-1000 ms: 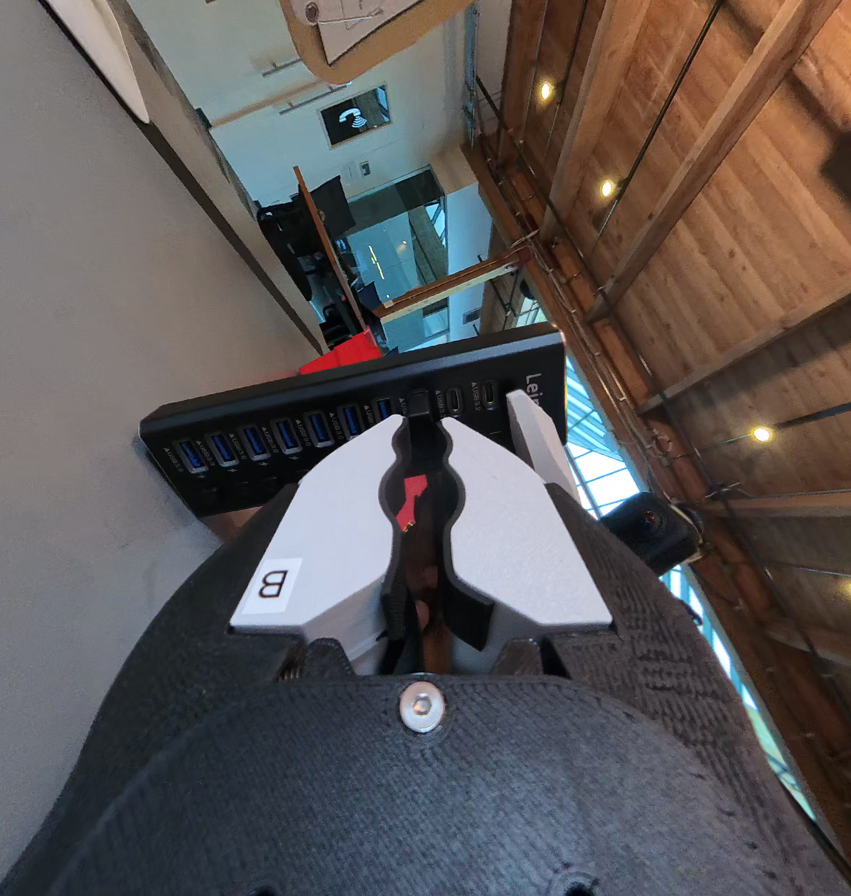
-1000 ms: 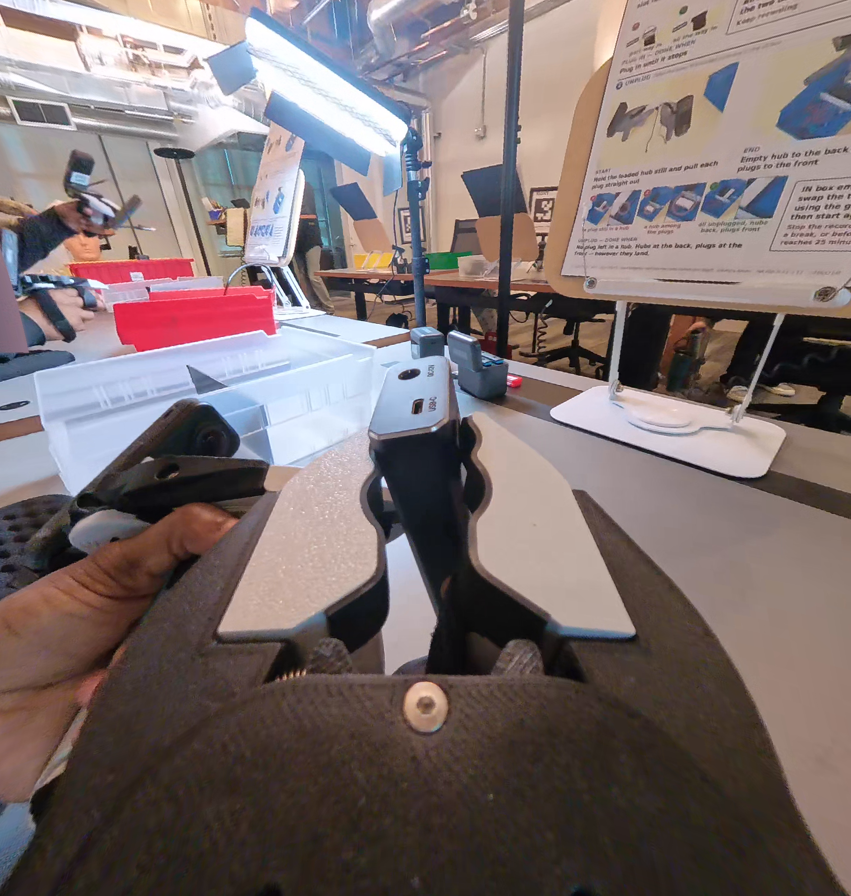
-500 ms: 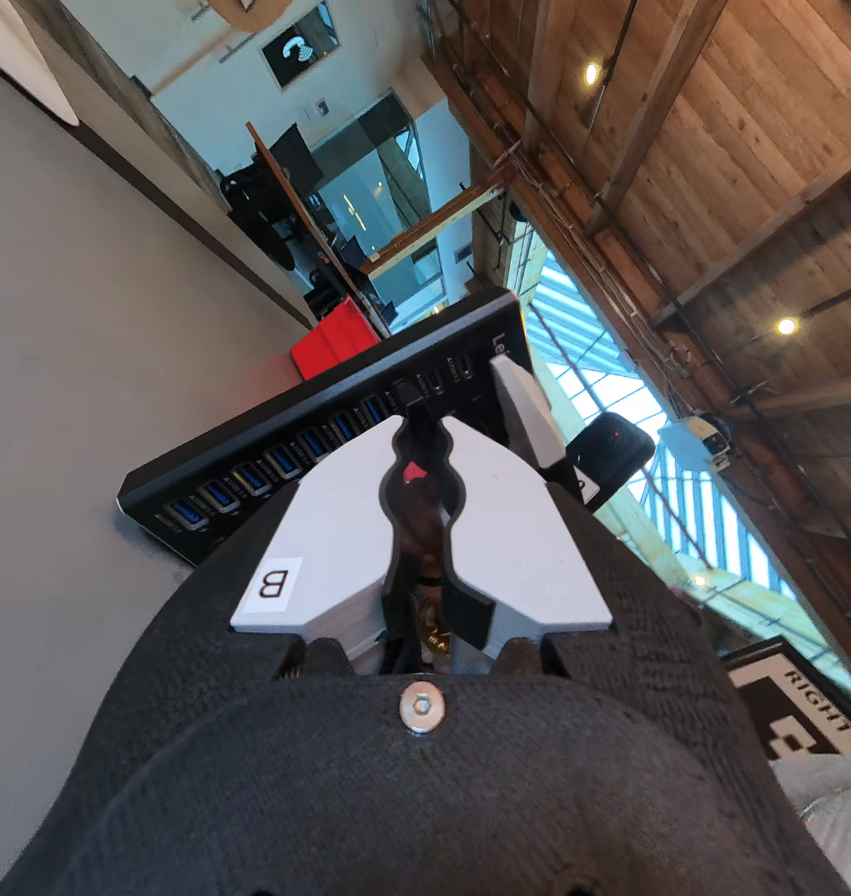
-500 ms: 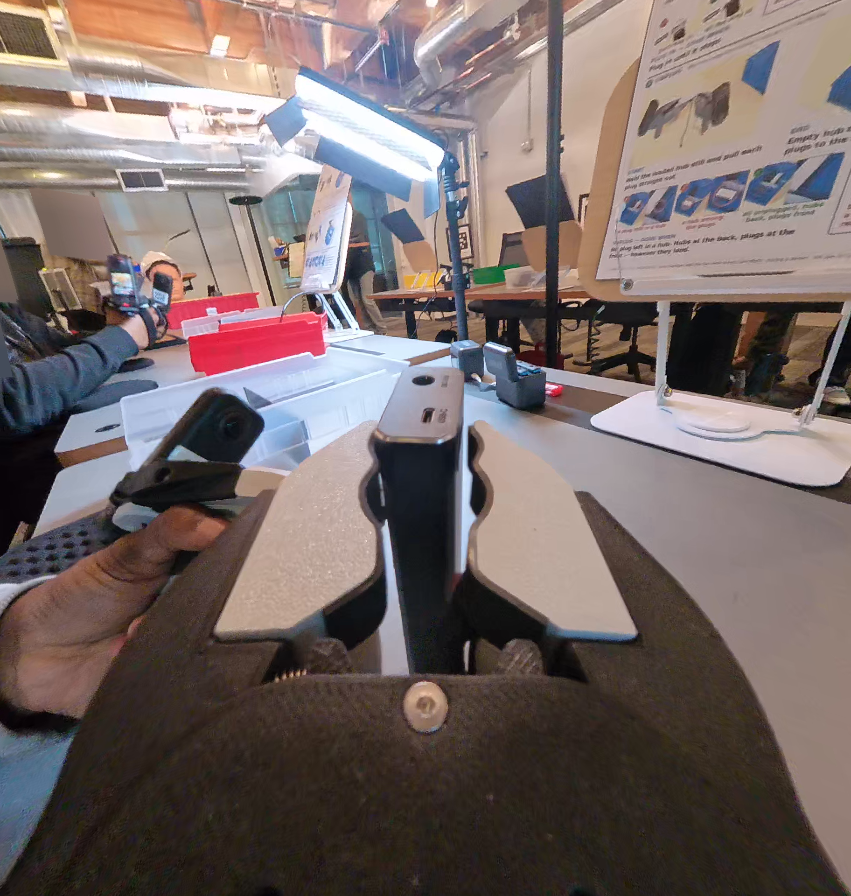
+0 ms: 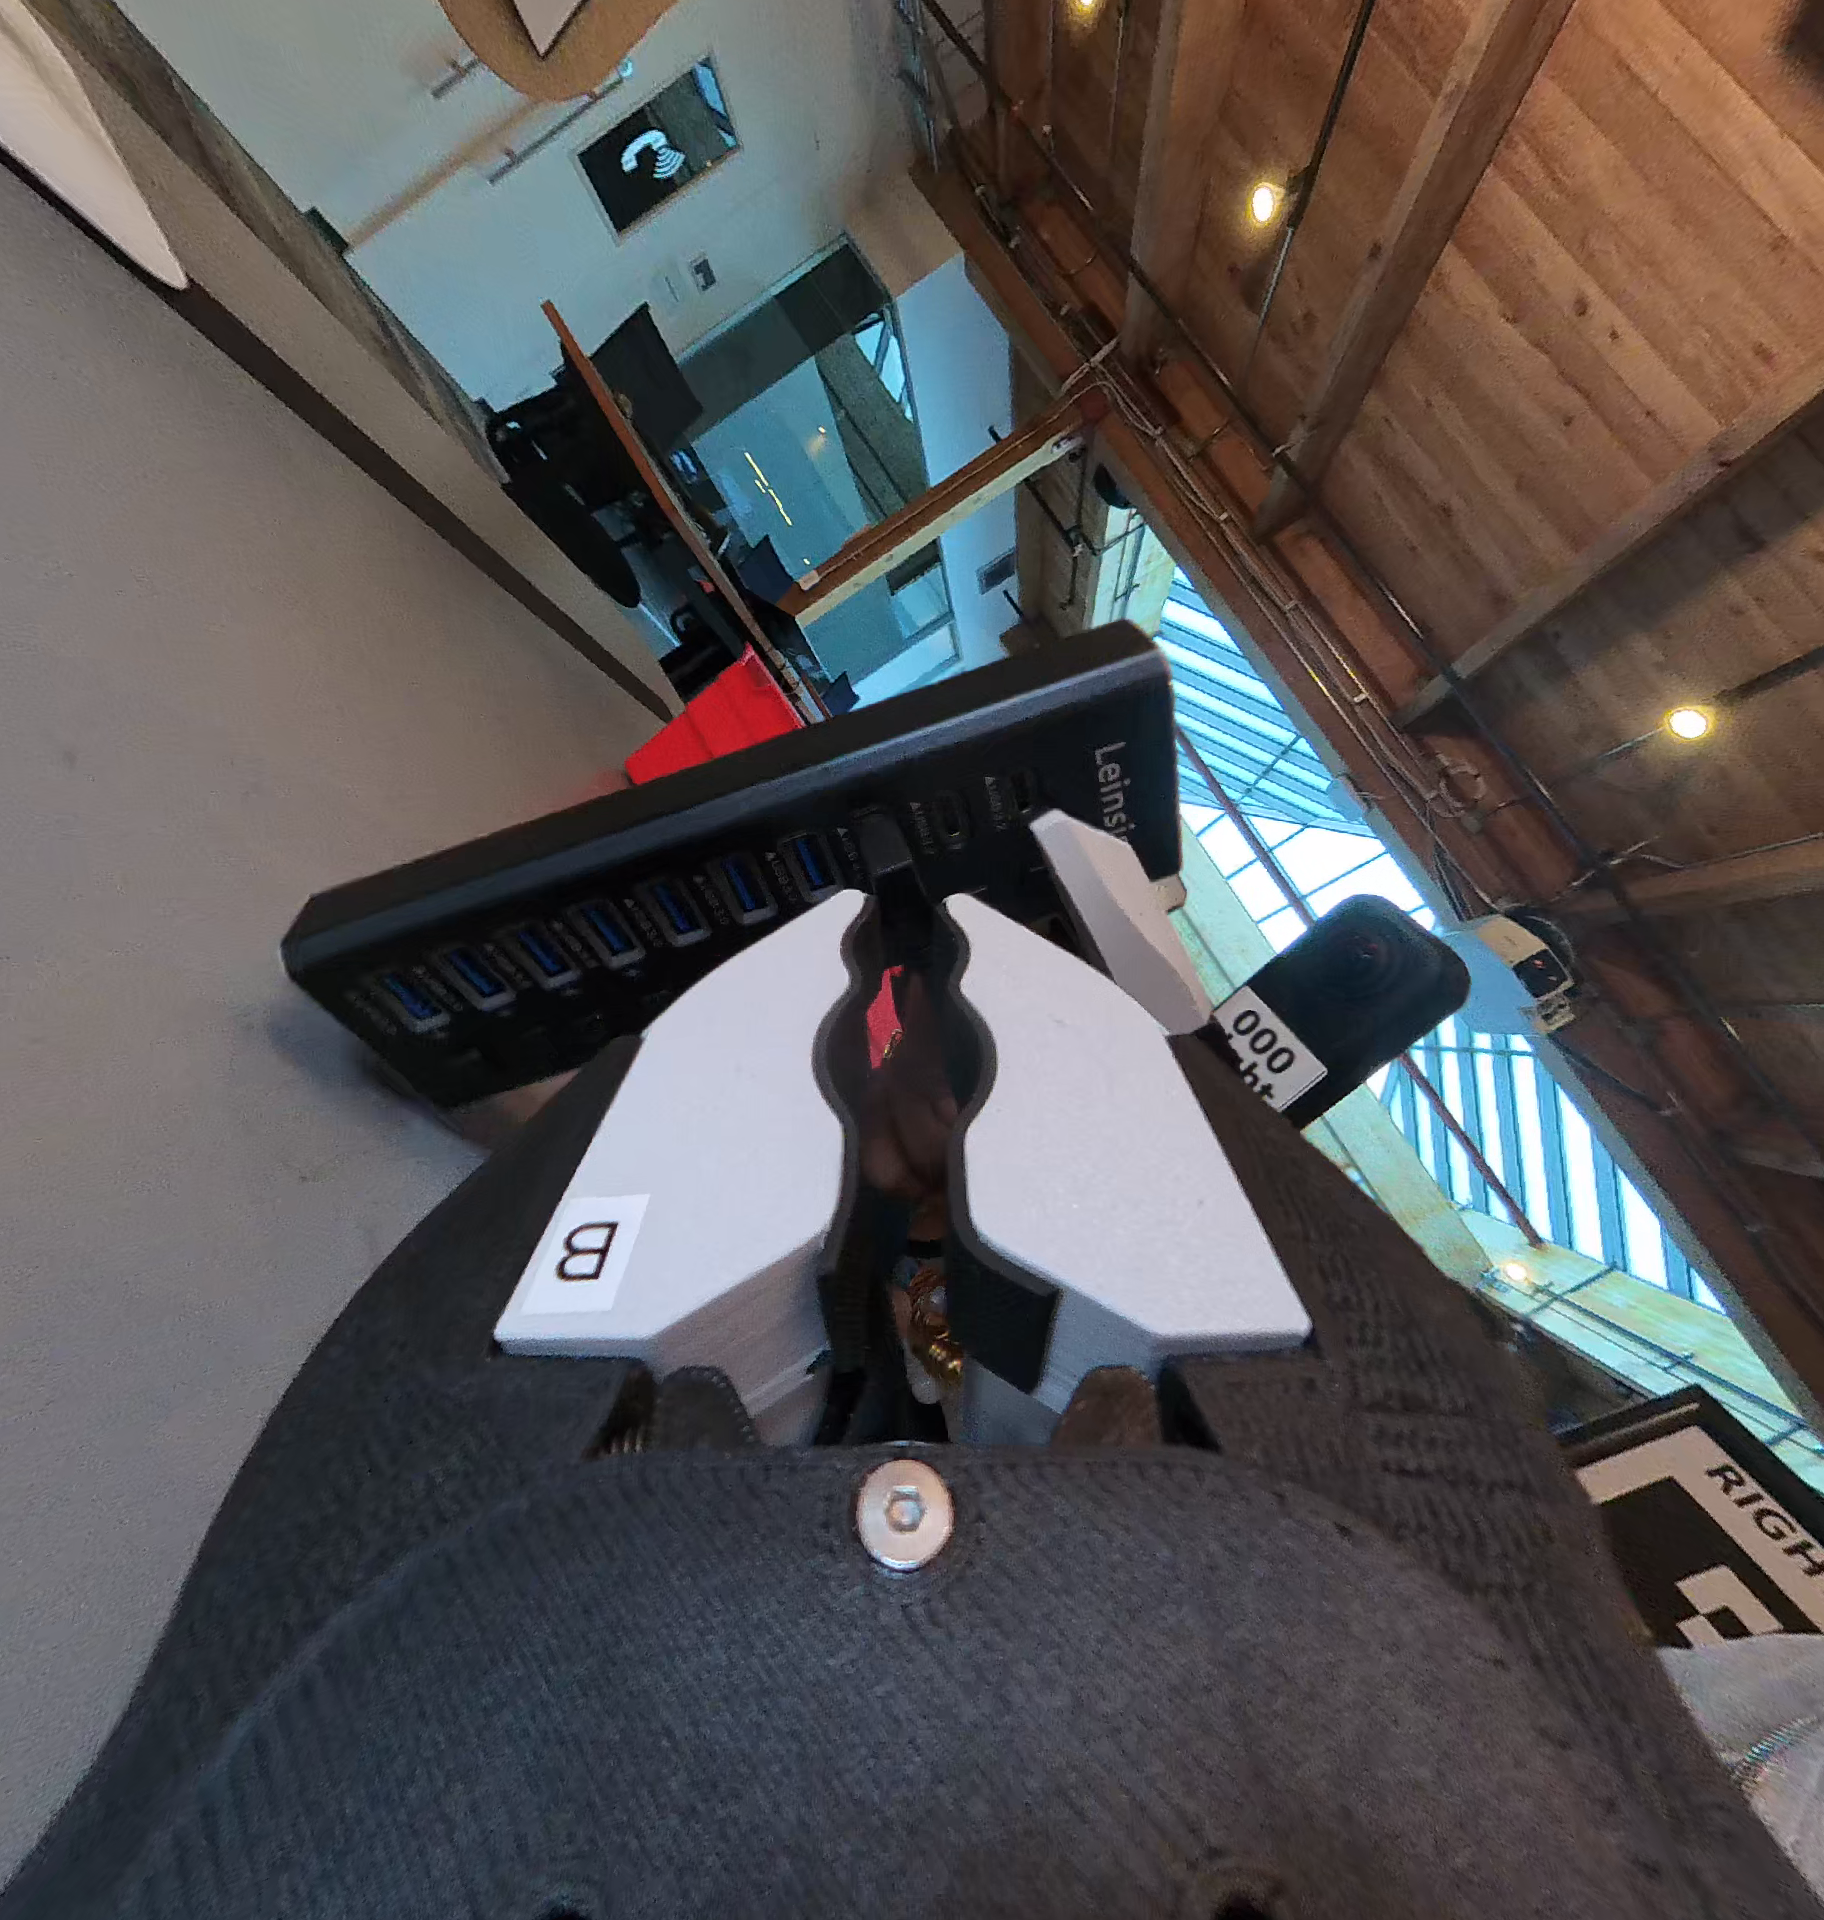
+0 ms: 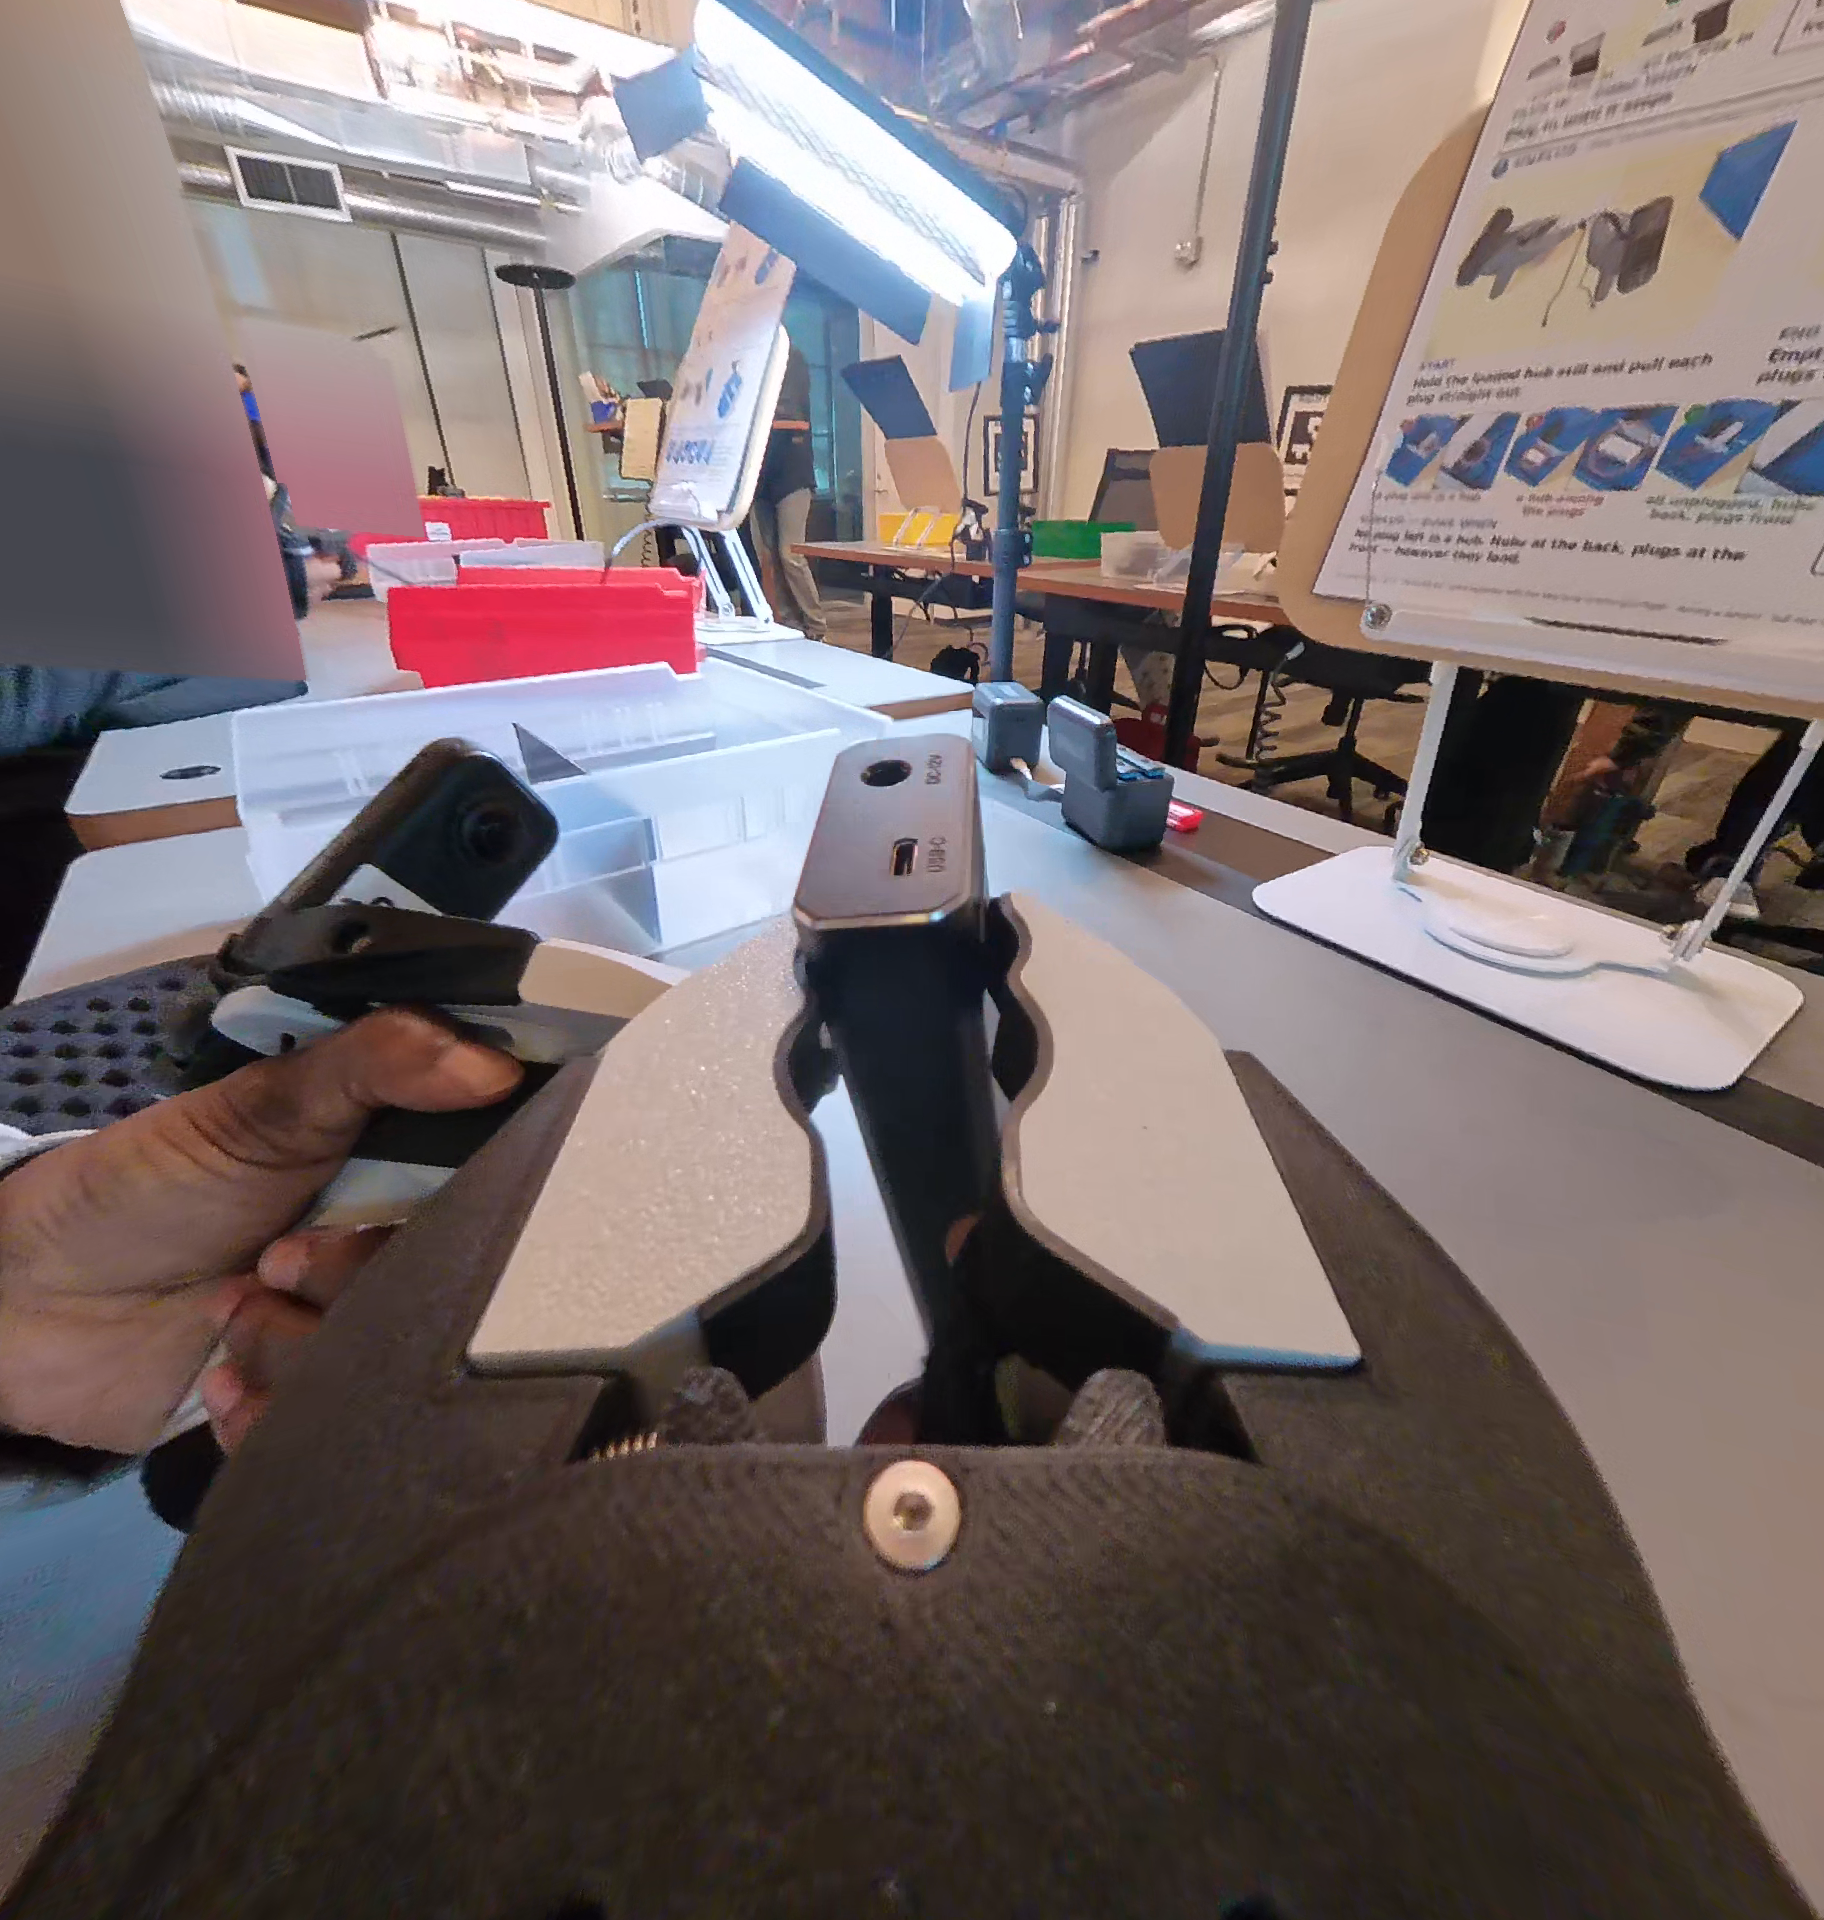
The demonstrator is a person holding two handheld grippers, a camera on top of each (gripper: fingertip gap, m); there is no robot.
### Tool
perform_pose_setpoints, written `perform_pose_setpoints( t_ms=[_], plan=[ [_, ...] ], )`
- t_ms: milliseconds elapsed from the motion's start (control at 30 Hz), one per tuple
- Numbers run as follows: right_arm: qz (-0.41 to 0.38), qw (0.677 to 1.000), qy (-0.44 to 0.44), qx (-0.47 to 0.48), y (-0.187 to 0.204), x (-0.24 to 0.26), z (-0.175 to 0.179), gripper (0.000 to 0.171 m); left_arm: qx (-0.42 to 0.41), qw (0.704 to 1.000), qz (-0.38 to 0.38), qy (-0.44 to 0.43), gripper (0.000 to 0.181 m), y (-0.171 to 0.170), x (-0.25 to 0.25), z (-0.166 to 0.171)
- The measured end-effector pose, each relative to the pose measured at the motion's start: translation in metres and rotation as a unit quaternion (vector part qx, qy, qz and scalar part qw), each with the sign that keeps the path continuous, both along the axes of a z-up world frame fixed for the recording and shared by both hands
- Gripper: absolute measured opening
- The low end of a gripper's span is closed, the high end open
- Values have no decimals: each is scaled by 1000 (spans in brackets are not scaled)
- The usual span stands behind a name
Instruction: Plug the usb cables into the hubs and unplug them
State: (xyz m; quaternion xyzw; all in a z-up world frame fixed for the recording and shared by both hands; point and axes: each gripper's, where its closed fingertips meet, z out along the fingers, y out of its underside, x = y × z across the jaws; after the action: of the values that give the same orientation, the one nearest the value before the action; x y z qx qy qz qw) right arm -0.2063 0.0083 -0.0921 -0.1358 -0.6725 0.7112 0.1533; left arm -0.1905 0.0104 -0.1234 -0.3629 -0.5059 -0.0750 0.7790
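A long black USB hub with a row of blue ports stands on its edge on the grey table. My left gripper is shut on a black USB plug whose tip sits at a port near the hub's right end. A red tag shows between the fingers. My right gripper is shut on the hub near its end, and its white finger shows in the left wrist view. The left gripper, held by a hand, shows at the left of the right wrist view.
A clear plastic bin and a red bin stand behind the hub. An instruction board on a white stand is at the right. Small grey chargers sit at the table's far edge. My two grippers' fingertips are within a few centimetres of each other.
Both grippers and the hub have shifted and tilted together. The plug stays at the same port of the hub, and both grips are unchanged.
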Motion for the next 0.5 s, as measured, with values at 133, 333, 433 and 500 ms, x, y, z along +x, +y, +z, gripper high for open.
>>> perform_pose_setpoints(
  t_ms=[133,333,433,500],
  plan=[
    [10,1000,24,-10,-3,8,9,31,-1,1000,-7,3,9,2,-3,3],
    [46,999,0,-11,5,8,8,30,-70,995,-6,70,10,0,6,13],
    [21,999,39,9,2,8,9,29,-95,991,14,88,9,-5,2,16],
    [20,998,55,22,0,11,12,29,-78,994,-12,78,9,-3,2,15]
  ],
)
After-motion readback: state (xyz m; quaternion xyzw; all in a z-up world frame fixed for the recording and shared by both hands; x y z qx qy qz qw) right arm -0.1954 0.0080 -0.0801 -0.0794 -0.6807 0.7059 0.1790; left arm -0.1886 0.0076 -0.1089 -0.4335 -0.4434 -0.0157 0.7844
